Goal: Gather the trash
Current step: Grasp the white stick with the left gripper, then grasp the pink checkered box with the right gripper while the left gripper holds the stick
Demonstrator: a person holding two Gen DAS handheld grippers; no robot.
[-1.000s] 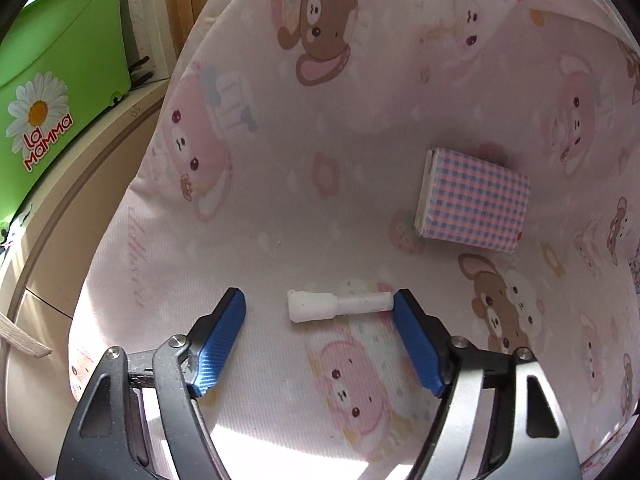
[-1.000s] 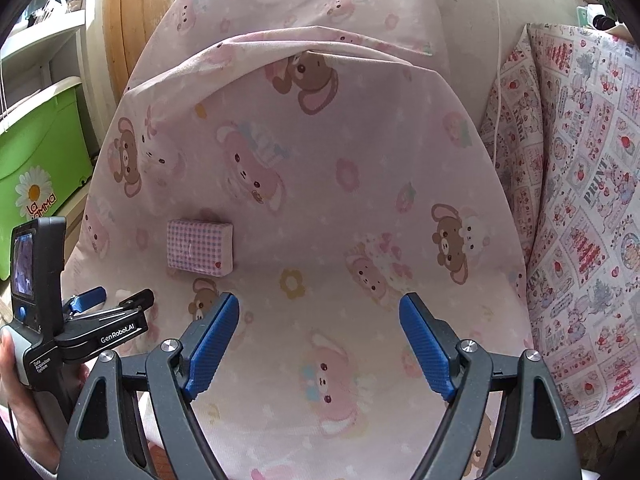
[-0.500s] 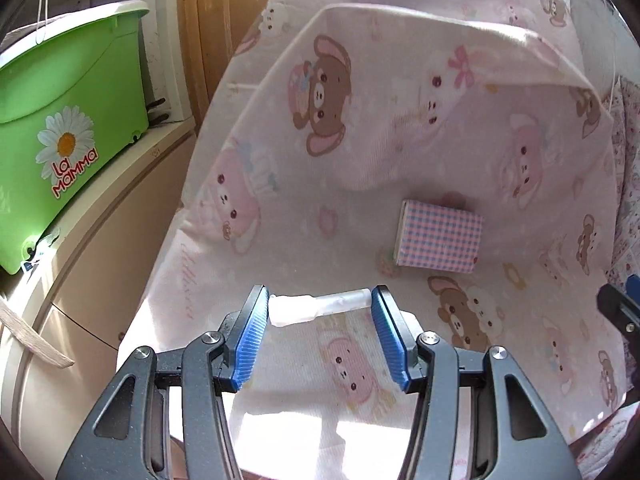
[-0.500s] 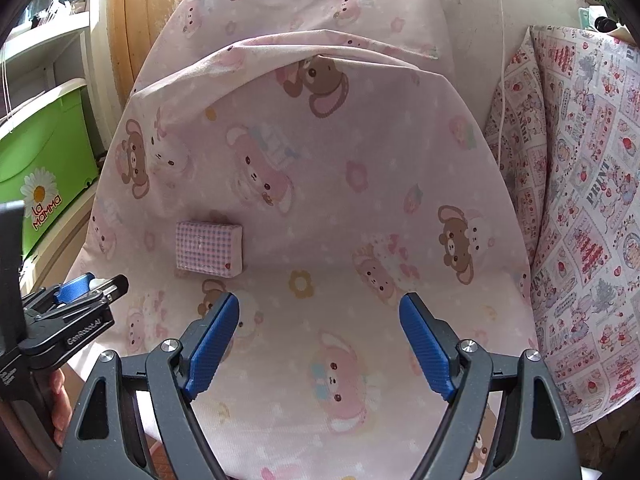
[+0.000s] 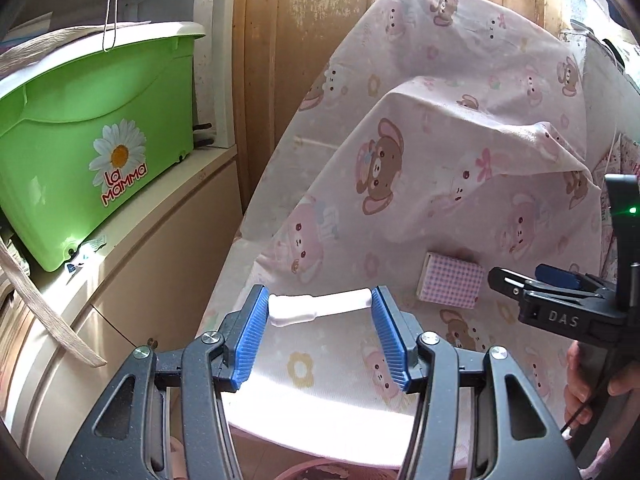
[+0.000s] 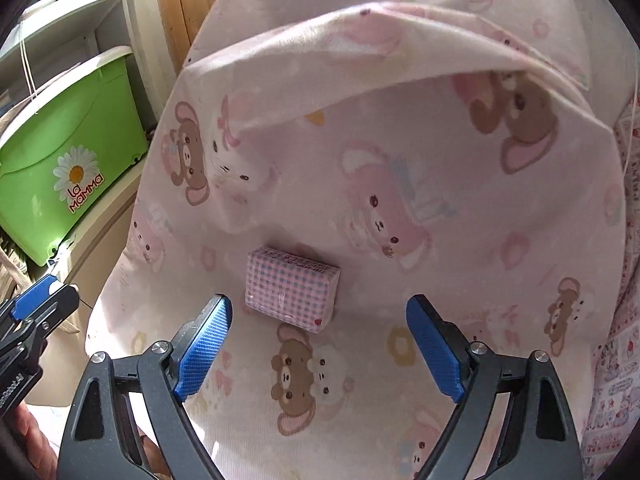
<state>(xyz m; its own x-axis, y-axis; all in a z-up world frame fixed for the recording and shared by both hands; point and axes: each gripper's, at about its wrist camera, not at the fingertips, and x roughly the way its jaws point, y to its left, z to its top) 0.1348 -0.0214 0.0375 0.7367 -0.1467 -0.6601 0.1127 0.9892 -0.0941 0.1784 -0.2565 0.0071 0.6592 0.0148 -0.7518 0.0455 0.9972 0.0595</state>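
A white crumpled tube-shaped scrap (image 5: 318,306) hangs lifted above the pink bear-print cloth (image 5: 440,152), and my left gripper (image 5: 318,312) is shut on its two ends. A pink-and-blue checked packet (image 6: 291,293) lies on the cloth, just beyond and between the blue pads (image 6: 204,346) of my right gripper (image 6: 320,344), whose jaws are opening with nothing touching them. In the left wrist view the packet (image 5: 450,285) sits to the right of the held scrap, and the right gripper's tip (image 5: 556,278) reaches in from the right edge, held by a hand (image 5: 580,384).
A green lidded bin (image 5: 88,148) with a daisy label stands on a beige cabinet (image 5: 132,280) to the left. Wooden panelling (image 5: 304,24) rises behind the draped cloth. A printed patchwork fabric (image 6: 624,320) lies at the right. A pink rim (image 5: 320,472) shows below the left gripper.
The left gripper closed on the white scrap and lifted it off the cloth. The right gripper swung left toward the checked packet and spread its jaws a little wider.
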